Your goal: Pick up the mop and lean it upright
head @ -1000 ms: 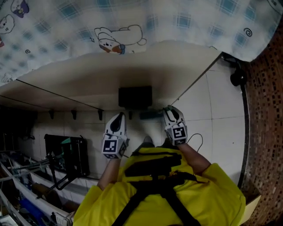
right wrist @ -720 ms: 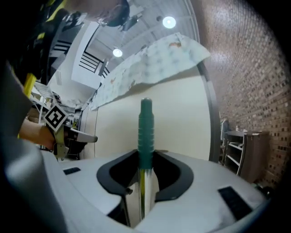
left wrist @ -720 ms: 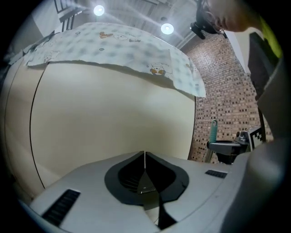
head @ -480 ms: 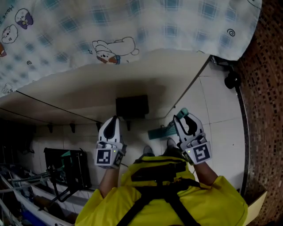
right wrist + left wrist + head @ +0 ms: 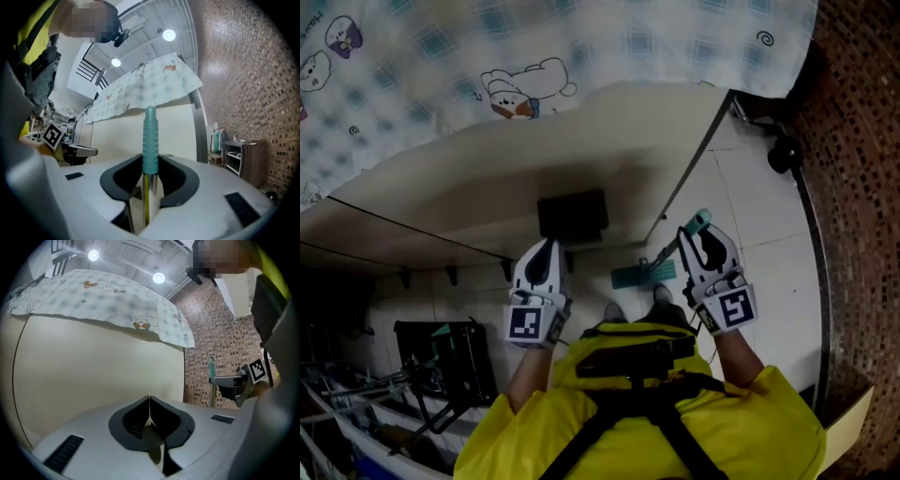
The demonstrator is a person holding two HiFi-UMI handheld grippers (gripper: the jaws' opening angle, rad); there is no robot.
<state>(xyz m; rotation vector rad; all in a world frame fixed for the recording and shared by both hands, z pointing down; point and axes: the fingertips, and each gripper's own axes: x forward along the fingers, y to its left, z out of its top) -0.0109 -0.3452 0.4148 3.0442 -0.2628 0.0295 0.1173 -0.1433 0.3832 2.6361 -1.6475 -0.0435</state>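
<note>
Since a second ago our right tool (image 5: 701,242) has swung out to the right and risen. The mop (image 5: 643,274) has come with it, so its teal head now shows clear above the tiled floor (image 5: 769,253), between our two arms. Our left tool (image 5: 544,255) has hardly shifted.

The mop's shaft runs up from the head, slanting right, and passes straight between the right tool's jaws. In the right gripper view the right tool (image 5: 150,180) is clamped on the metal shaft just where the ribbed teal grip (image 5: 150,138) begins, and the grip stands out beyond the jaw tips. In the head view that grip pokes out past the top of the tool.

The left tool (image 5: 149,414) has its jaws pressed together with nothing between them, and it hangs well left of the mop, not touching it.

We count one mop and two tools, and one patterned cloth (image 5: 534,56) draped above.
</note>
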